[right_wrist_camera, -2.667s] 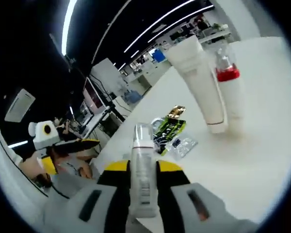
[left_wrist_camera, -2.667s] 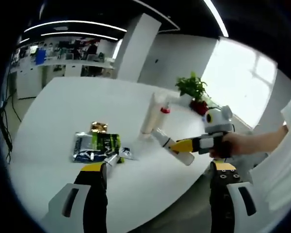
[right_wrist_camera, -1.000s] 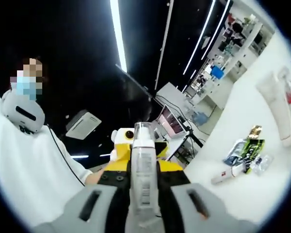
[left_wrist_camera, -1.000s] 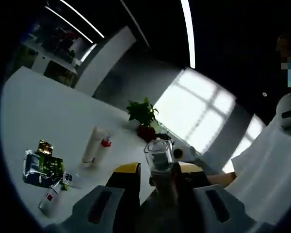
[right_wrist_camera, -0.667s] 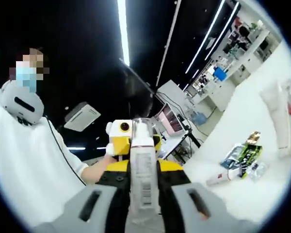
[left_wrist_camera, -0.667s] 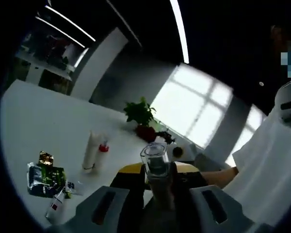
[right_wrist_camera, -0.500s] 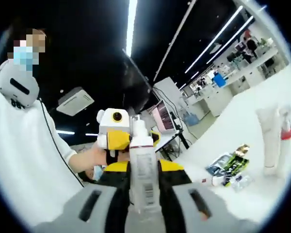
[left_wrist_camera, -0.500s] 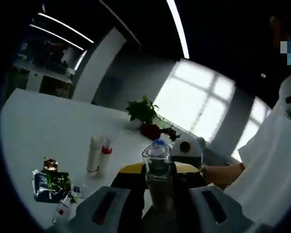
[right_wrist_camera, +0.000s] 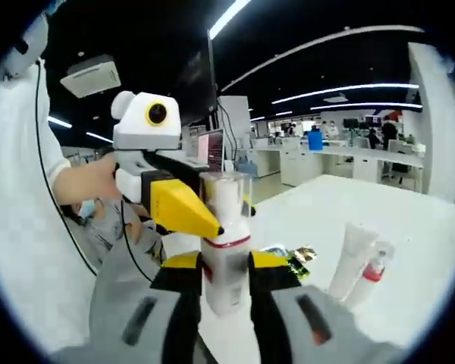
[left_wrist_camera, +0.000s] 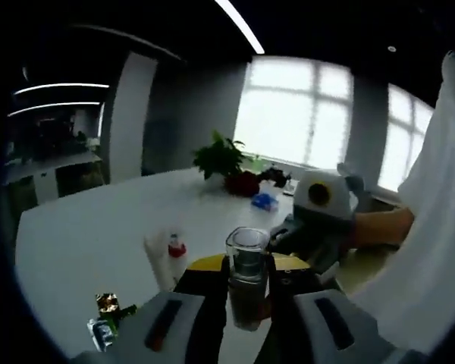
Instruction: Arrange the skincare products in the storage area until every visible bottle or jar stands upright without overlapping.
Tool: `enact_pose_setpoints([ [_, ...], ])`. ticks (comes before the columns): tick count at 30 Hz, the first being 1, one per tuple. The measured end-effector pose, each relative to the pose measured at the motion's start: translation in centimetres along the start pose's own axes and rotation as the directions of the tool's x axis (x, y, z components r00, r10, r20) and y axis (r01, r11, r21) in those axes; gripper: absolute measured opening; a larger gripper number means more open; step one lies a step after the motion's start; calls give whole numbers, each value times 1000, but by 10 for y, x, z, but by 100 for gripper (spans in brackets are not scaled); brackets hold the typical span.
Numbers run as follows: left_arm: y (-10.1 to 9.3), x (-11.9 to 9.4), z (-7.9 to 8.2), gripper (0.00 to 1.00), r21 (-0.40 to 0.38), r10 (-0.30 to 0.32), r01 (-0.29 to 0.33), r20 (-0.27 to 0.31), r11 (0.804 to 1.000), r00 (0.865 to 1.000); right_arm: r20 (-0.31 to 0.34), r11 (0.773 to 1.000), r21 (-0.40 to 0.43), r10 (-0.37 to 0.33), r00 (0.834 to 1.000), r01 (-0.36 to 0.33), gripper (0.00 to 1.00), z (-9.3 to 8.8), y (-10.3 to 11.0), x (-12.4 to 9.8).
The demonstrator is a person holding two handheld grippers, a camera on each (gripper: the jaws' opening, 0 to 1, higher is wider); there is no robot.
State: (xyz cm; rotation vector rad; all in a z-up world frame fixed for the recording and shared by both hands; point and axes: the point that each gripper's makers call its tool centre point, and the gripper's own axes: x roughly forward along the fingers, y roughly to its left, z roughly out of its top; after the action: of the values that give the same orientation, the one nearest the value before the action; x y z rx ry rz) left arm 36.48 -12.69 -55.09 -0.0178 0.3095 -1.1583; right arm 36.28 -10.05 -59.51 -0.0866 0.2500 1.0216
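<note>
Over the last second both claws had swung level, the left claw (left_wrist_camera: 246,292) and right claw (right_wrist_camera: 225,284) each clamped on the clear-capped bottle (right_wrist_camera: 224,250), held above the tabletop (right_wrist_camera: 409,250), apparently mid-handover before standing it near the tube (right_wrist_camera: 347,260).

Bottle (right_wrist_camera: 225,254): white glossy plastic body, clear hard plastic cap (left_wrist_camera: 247,252). Tabletop (right_wrist_camera: 409,227): smooth, matt white. Tube (right_wrist_camera: 347,258): white plastic, soft sheen. Sachets (right_wrist_camera: 302,256): shiny foil, crinkled. Gripper shells: matt grey and glossy yellow plastic. Sleeve (left_wrist_camera: 432,227): white cloth.
</note>
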Motion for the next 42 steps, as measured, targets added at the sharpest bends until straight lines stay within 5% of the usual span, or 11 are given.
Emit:
enact_pose_setpoints([
  [6,0,8,-1,17,31,35,-35,7,999,999,-26,993,-40,-115,993,114,24,-5,-9,-3],
  [17,7,21,-13,17,35,45,-45,-18,998,999,-27,983,-6,-181,983,181,23,-21,-23,-4],
  [29,25,46,-42,17,56,44,-39,-91,998,995,-96,971,19,-237,967,240,23,-56,-48,7],
  [42,54,78,-83,18,73,19,-8,-145,997,989,-170,942,21,-326,930,334,23,-103,-81,25],
])
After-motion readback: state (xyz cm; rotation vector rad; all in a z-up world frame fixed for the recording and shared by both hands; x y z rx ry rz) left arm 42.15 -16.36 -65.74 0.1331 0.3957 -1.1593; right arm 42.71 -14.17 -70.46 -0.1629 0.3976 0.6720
